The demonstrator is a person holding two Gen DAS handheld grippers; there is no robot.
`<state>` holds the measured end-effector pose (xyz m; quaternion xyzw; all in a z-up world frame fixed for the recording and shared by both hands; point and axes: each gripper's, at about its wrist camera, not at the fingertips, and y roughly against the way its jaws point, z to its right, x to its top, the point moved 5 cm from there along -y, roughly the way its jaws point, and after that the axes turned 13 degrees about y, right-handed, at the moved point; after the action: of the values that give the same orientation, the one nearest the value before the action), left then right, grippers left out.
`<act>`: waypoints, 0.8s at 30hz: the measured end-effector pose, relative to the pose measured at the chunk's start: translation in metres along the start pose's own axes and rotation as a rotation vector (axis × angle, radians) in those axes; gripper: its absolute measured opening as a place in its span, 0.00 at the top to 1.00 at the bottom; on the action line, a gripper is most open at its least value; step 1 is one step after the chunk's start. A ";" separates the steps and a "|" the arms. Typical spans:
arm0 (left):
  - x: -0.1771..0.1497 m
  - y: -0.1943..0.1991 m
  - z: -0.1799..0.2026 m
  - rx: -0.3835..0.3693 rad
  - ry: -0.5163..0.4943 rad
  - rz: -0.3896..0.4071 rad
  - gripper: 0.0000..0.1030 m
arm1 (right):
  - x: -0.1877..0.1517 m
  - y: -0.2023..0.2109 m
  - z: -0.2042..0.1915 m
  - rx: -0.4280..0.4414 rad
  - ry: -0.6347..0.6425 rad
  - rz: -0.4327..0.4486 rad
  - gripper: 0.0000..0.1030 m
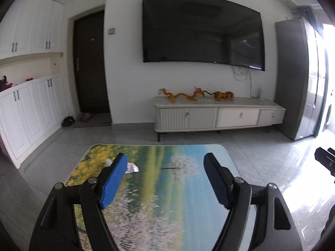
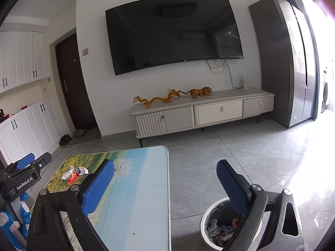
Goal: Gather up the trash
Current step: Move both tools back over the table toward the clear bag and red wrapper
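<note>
A small table [image 1: 188, 188] with a printed landscape top fills the lower part of both views. Crumpled wrappers [image 2: 74, 172], red, white and silvery, lie near its far left corner. In the left wrist view a silver wrapper [image 1: 132, 167] peeks out from behind the left blue pad. My left gripper [image 1: 165, 178] hovers above the table, open, with nothing between its pads. My right gripper [image 2: 165, 188] is open and empty too, straddling the table's right edge. A round metal bin [image 2: 206, 215] holding several scraps stands on the floor under its right finger.
A low white TV stand [image 2: 209, 113] with golden figurines sits against the far wall under a big dark TV [image 2: 173, 33]. A grey fridge [image 2: 278, 62] stands on the right. White cabinets [image 1: 31, 113], a dark door and shoes are on the left. Grey floor tiles [image 2: 240, 150] surround the table.
</note>
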<state>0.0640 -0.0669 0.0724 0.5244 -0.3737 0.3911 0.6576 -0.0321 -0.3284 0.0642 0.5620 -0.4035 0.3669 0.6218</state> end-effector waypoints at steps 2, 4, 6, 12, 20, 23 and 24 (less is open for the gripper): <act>0.002 0.001 -0.013 0.018 0.013 0.015 0.28 | 0.002 -0.001 -0.011 0.002 0.012 0.006 0.00; 0.003 0.002 -0.024 0.028 0.025 0.023 0.28 | 0.006 -0.005 -0.022 0.013 0.024 0.011 0.00; 0.005 0.001 -0.035 0.041 0.040 0.034 0.28 | 0.010 -0.008 -0.032 0.020 0.034 0.019 0.00; 0.004 -0.006 -0.073 0.066 0.095 0.041 0.28 | 0.018 -0.025 -0.061 0.050 0.068 0.014 0.00; -0.002 -0.037 -0.117 0.116 0.123 0.008 0.28 | 0.023 -0.062 -0.097 0.108 0.104 -0.019 0.00; -0.006 -0.051 -0.130 0.137 0.134 -0.013 0.28 | 0.020 -0.079 -0.110 0.128 0.124 -0.046 0.00; -0.007 -0.056 -0.135 0.145 0.139 -0.022 0.28 | 0.019 -0.086 -0.114 0.138 0.128 -0.057 0.00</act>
<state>0.1233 0.0568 0.0208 0.5462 -0.2919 0.4454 0.6466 0.0639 -0.2232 0.0417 0.5901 -0.3208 0.4111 0.6164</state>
